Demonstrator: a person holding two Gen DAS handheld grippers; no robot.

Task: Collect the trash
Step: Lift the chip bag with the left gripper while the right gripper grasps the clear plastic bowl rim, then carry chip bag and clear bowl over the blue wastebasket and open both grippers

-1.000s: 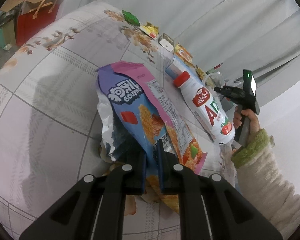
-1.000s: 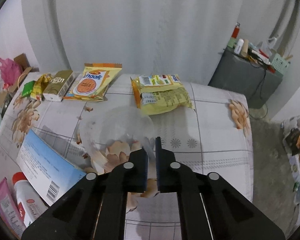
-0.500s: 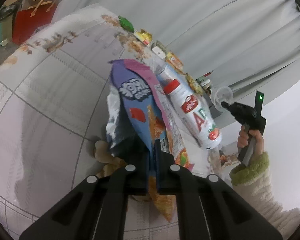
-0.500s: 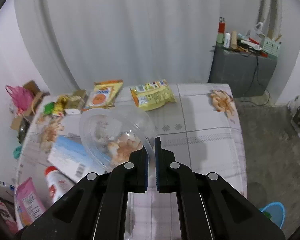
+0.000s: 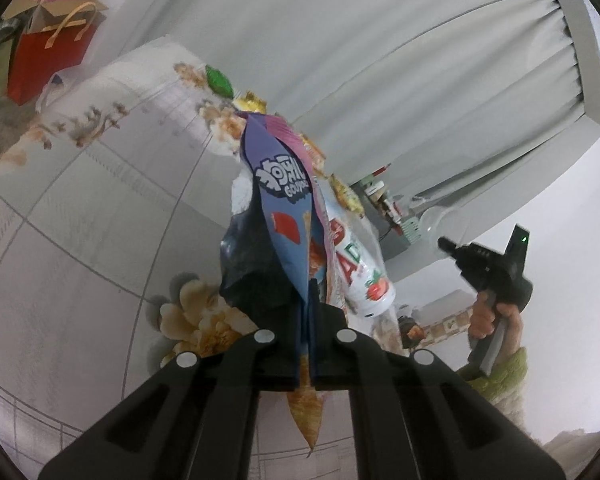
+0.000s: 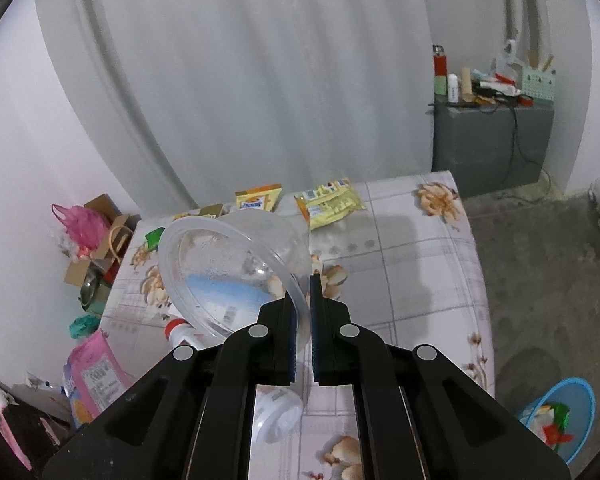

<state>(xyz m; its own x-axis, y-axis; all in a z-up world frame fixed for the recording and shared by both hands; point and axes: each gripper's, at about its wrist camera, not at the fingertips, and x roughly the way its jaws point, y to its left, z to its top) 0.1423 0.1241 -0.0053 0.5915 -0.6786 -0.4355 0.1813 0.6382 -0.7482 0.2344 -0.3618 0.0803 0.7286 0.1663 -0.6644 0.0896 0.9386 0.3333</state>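
My left gripper (image 5: pixel 305 300) is shut on a blue and purple snack bag (image 5: pixel 286 208), which hangs lifted above the flowered table (image 5: pixel 100 208). Behind the bag lies a white drink bottle (image 5: pixel 360 276) with red lettering. My right gripper (image 6: pixel 303 292) is shut on the rim of a clear plastic bowl (image 6: pixel 228 264), held tilted in the air over the table (image 6: pixel 412 280). In the left wrist view the right gripper (image 5: pixel 444 243) shows at the right, held by a hand in a green cuff. A pink snack bag (image 6: pixel 94 376) and the red-capped bottle (image 6: pixel 180 330) lie below the bowl.
Yellow snack packs (image 6: pixel 330 206), an orange pack (image 6: pixel 258 200) and a green wrapper (image 6: pixel 154 236) lie at the table's far edge. A blue bin (image 6: pixel 560 416) with trash stands on the floor at the right. A grey cabinet (image 6: pixel 492 144) and paper bags (image 5: pixel 52 52) stand beyond the table.
The left gripper has raised the snack bag off the table and tipped upward. The right gripper has lifted the clear bowl higher and pulled back, so more of the table and floor shows.
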